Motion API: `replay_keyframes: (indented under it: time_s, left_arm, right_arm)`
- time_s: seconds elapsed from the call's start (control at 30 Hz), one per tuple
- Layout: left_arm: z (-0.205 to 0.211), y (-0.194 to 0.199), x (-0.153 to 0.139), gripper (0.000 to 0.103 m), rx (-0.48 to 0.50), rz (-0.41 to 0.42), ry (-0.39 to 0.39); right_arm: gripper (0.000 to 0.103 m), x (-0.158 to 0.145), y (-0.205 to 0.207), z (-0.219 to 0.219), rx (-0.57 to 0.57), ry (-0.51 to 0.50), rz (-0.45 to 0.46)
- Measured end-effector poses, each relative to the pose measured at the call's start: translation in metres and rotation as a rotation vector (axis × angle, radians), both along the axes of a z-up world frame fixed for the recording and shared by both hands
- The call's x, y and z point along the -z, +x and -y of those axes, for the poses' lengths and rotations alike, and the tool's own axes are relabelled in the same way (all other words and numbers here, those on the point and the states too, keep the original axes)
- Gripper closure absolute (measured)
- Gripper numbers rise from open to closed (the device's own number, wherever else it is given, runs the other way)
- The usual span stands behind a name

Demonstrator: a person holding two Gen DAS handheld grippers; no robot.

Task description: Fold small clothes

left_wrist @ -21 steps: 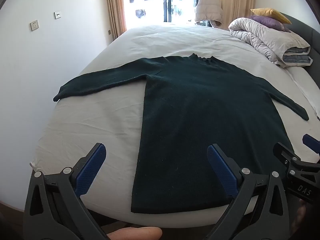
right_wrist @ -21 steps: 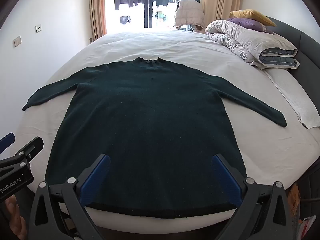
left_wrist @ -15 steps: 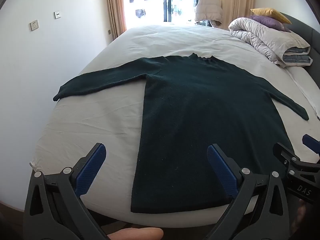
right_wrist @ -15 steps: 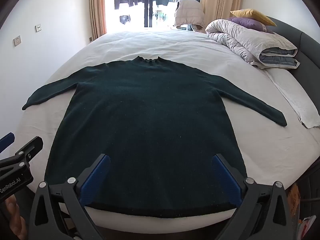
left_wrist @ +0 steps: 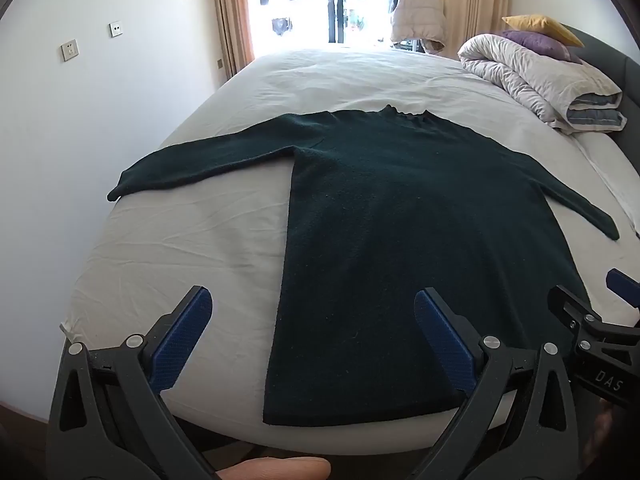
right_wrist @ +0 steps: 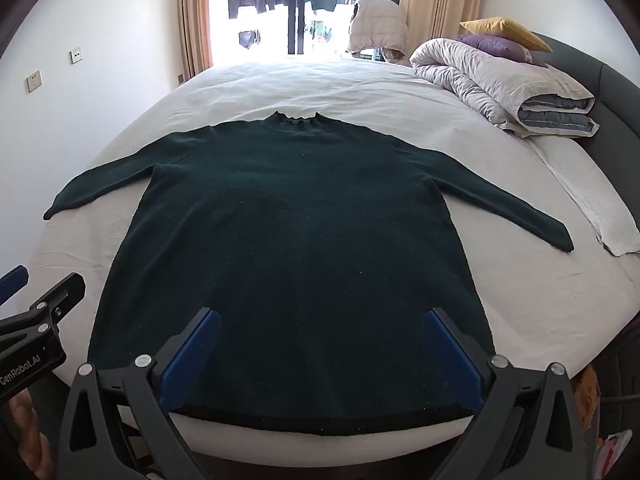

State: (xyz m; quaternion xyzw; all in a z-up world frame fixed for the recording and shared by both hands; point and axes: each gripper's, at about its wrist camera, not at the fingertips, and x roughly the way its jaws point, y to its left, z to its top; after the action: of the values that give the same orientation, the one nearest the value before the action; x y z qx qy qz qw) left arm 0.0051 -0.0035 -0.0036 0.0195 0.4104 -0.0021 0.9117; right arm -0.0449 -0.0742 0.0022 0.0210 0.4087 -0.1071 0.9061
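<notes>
A dark green sweater point(left_wrist: 400, 240) lies flat on the white bed point(left_wrist: 180, 248), neck at the far side, both sleeves spread out, hem at the near edge. It also shows in the right wrist view point(right_wrist: 304, 248). My left gripper point(left_wrist: 312, 320) is open and empty, above the sweater's near left hem. My right gripper point(right_wrist: 320, 340) is open and empty, above the middle of the hem. Each gripper shows at the edge of the other's view: the right one point(left_wrist: 592, 320) and the left one point(right_wrist: 36, 308).
A rolled grey duvet point(right_wrist: 500, 92) with purple and yellow pillows lies at the bed's far right by the dark headboard point(right_wrist: 608, 80). A folded white towel point(right_wrist: 592, 204) lies on the right side. A white wall point(left_wrist: 80, 120) runs along the left. A puffy jacket point(right_wrist: 376, 28) hangs by the window.
</notes>
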Motion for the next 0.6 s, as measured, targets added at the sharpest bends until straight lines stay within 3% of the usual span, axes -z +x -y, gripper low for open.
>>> replay_keyframes:
  time_s: [0.6]
  left_arm:
    - [0.0002,0.0002,0.0005,0.000,0.000,-0.002,-0.002]
  right_arm:
    - [0.000,0.0033,0.0004,0.0005,0.003,0.005,-0.002]
